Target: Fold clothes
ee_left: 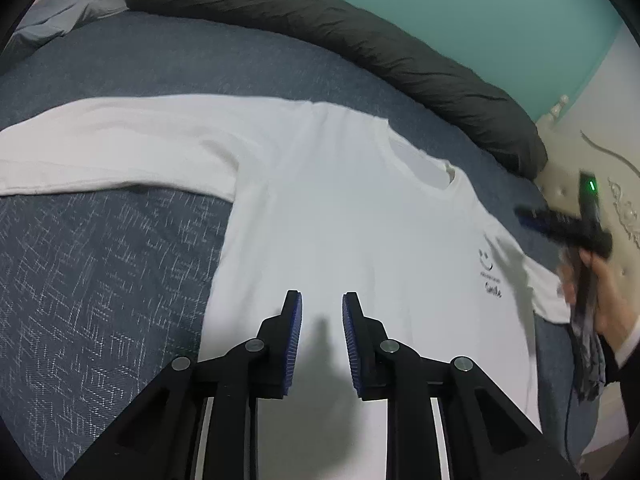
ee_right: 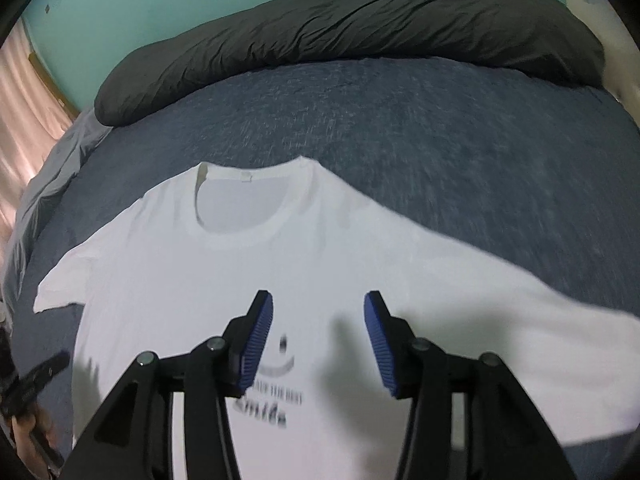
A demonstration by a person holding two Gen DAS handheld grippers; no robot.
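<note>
Left gripper (ee_left: 322, 308): jaws parted, empty, above the shirt's lower front. Right gripper (ee_right: 318, 306): jaws parted wider, empty, above the chest print (ee_right: 266, 384). White T-shirt (ee_left: 320, 208): spread flat, front up, on the blue bedspread (ee_right: 440, 128), sleeves out left and right. Dark duvet (ee_right: 340, 24): bunched along the far edge, before a green wall (ee_left: 440, 8).
</note>
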